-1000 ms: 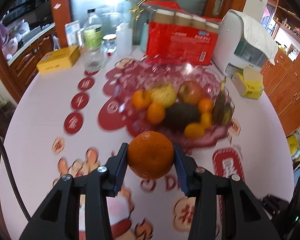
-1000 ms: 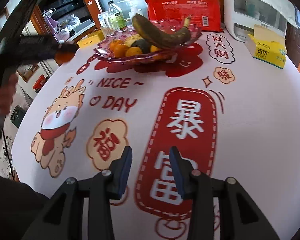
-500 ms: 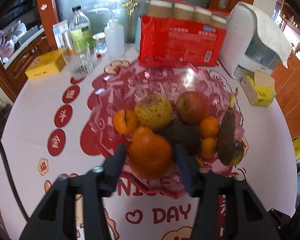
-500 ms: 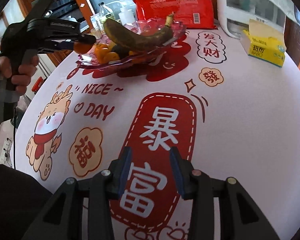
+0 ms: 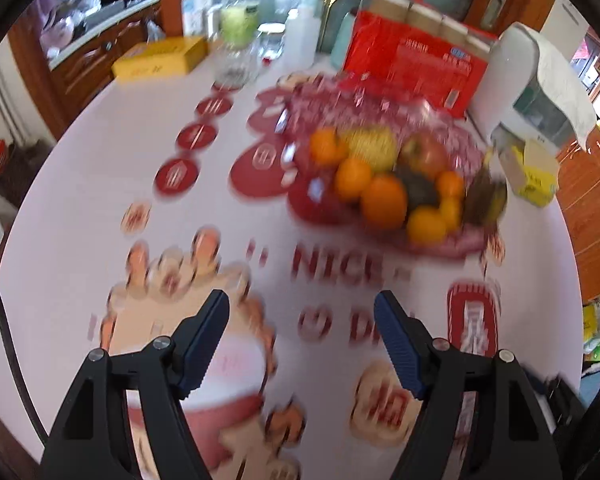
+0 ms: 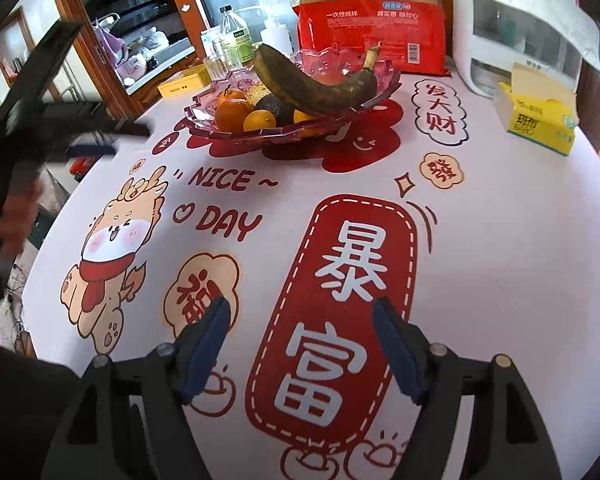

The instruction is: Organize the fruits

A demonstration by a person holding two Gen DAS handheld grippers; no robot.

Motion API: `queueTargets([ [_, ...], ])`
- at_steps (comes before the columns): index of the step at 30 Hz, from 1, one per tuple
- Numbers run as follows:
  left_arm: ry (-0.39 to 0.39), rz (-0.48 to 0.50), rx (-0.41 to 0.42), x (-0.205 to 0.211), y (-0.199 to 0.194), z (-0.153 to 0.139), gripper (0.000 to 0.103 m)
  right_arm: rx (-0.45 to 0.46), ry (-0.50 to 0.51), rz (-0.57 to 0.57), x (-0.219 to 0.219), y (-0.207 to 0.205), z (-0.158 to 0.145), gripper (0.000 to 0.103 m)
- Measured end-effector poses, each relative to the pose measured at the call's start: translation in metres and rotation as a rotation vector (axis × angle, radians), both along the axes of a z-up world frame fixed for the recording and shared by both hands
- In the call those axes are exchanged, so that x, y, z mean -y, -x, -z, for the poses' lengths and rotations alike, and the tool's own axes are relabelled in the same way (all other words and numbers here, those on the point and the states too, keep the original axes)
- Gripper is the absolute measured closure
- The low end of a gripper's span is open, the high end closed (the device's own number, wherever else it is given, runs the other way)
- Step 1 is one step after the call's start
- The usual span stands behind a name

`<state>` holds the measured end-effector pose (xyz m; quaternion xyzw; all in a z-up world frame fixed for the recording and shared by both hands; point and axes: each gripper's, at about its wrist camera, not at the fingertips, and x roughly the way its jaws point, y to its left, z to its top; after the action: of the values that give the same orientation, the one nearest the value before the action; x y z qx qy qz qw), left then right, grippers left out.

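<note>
Resting in the dish: the large orange [image 5: 383, 207] lies among the other fruit, at the near side of the pile, with no gripper touching it.
Fruit dish: a pink, see-through, scalloped dish [image 6: 204, 126] stands on the far half of the table, on a red printed patch of the cloth.
Other fruit: smaller oranges [image 6: 259, 121], a rough yellow fruit [image 5: 370, 145], a reddish apple [image 5: 427, 155], a dark avocado [image 6: 277, 108], and a blackened banana [image 6: 312, 86] lying across the top toward the dish's right rim.
Left gripper: the left gripper [image 5: 302, 340] hangs over the printed cloth short of the dish. Its jaws have just been opening and now stand wide apart with nothing between them. The left wrist view is heavily blurred.
Right gripper: the right gripper [image 6: 300, 342] hovers above the big red panel with white characters. Its jaws have just been opening too, and they are spread with only the cloth showing between them.
Person: a hand [image 6: 14, 216] at the left edge of the right wrist view holds the left gripper's black handle.
Table: a round table under a white cloth [image 6: 500, 240] printed with a cartoon dragon, "NICE DAY" and red characters.
Behind the dish: a red pack of paper cups [image 6: 372, 30], a white appliance [image 6: 512, 28], a yellow tissue box [image 6: 540, 110], a clear bottle [image 6: 233, 34] and a flat yellow box [image 5: 160, 60].
</note>
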<state>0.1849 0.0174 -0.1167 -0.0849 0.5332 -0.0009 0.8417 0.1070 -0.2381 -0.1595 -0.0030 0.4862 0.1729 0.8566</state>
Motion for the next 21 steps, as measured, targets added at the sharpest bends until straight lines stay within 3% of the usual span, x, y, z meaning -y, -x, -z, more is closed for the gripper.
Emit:
queueTargets([
  [7,-0.004,0.021,0.015,-0.01,0.079,-0.015,0.028,0.004,-0.012,0.033,-0.005,0.025,-0.04,0.025],
  [10,-0.036,0.043,0.067,-0.011,0.102,-0.037,0.027,-0.017,-0.005,0.044,-0.013,0.042,-0.064,0.024],
  [13,-0.136,0.076,0.113,-0.008,0.116,-0.064,0.027,-0.029,0.014,0.073,-0.022,0.06,-0.082,0.023],
  [16,-0.152,0.095,0.151,-0.011,0.127,-0.093,0.027,-0.033,0.037,0.095,-0.032,0.077,-0.097,0.022],
  [21,-0.153,0.093,0.222,-0.013,0.149,-0.14,0.024,-0.001,-0.013,0.052,-0.048,0.102,-0.134,0.022],
])
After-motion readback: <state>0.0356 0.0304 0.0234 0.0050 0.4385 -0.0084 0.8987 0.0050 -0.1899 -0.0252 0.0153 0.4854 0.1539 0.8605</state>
